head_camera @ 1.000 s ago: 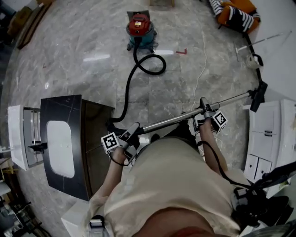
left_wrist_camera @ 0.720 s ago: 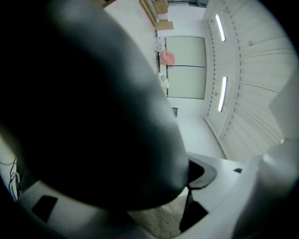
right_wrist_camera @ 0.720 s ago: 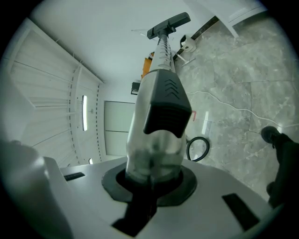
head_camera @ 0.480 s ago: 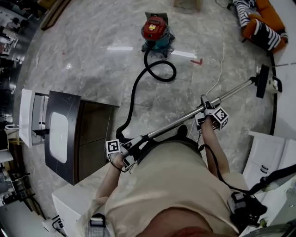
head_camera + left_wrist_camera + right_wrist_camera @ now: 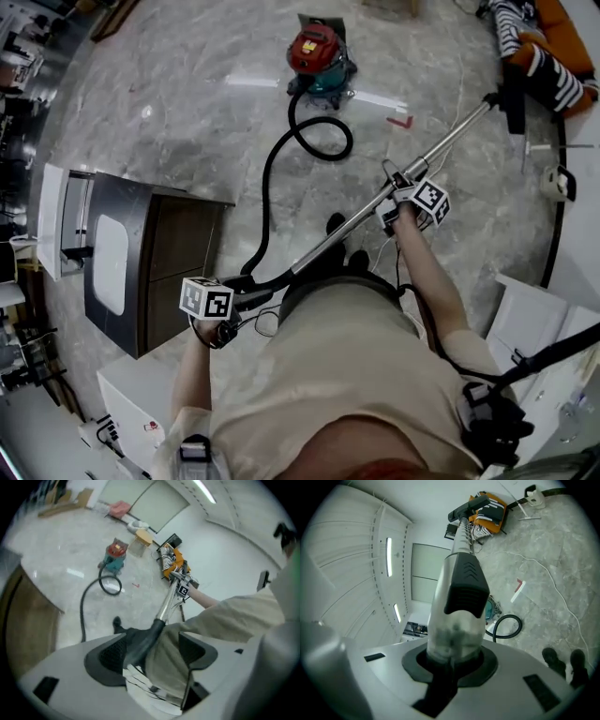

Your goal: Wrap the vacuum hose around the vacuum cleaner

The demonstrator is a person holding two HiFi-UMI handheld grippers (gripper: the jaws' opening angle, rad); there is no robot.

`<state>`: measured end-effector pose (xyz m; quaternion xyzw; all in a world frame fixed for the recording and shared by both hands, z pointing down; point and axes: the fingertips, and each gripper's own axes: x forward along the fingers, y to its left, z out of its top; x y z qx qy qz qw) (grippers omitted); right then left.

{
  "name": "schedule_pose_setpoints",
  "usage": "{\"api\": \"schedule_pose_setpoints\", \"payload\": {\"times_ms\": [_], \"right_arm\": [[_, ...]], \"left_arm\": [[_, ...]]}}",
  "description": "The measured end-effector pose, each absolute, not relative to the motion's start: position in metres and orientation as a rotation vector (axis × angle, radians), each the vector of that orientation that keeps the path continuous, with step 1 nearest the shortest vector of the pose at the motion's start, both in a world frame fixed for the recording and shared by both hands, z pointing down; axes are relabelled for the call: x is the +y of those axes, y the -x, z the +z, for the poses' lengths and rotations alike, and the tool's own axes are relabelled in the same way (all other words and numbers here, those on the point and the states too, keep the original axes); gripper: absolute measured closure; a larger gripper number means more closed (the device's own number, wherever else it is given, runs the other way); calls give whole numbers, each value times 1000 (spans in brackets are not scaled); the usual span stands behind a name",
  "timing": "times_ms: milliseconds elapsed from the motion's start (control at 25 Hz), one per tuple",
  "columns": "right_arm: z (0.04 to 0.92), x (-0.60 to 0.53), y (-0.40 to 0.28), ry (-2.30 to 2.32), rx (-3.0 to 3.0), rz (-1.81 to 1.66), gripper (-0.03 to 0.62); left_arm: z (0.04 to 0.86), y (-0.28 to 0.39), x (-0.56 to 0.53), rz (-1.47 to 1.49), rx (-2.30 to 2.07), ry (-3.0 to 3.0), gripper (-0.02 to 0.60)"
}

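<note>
The red and teal vacuum cleaner (image 5: 319, 54) stands on the marble floor at the far side. Its black hose (image 5: 267, 187) loops beside it and runs to a black handle (image 5: 246, 298). From there a metal wand (image 5: 347, 230) rises to the floor nozzle (image 5: 513, 98). My left gripper (image 5: 225, 314) has just been opening. In the left gripper view (image 5: 152, 648) the handle (image 5: 140, 641) leans on the left pad, clear of the right one. My right gripper (image 5: 394, 204) is shut on the wand (image 5: 457, 578) partway up.
A dark cabinet with a white basin (image 5: 150, 258) stands at the left, close to the hose. An orange and striped bundle (image 5: 544, 47) lies at the far right near the nozzle. A thin white cord (image 5: 450, 141) trails over the floor. White furniture (image 5: 553, 309) sits at the right.
The wand has swung so that its nozzle end now points farther up and away. My left gripper has sunk toward the lower left and rolled. My right gripper has moved up with the wand.
</note>
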<state>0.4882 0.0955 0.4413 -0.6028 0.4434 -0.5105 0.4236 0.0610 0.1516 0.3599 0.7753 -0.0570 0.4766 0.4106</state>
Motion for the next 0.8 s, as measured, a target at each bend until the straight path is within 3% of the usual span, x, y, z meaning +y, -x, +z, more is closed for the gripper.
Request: {"api": "schedule_pose_setpoints", "payload": {"times_ms": [120, 360, 480, 800], "right_arm": [[444, 76, -483, 1515, 1144, -1323, 526], [450, 38, -493, 1548, 1145, -1419, 526], [441, 13, -504, 1549, 1150, -1419, 526], [426, -38, -551, 1587, 1140, -1395, 526]], "left_arm": [[357, -126, 108, 1319, -148, -2258, 230], [377, -303, 100, 1397, 325, -2541, 230], [409, -336, 99, 1537, 557, -2496, 230], [433, -392, 77, 1525, 874, -2195, 230]]}}
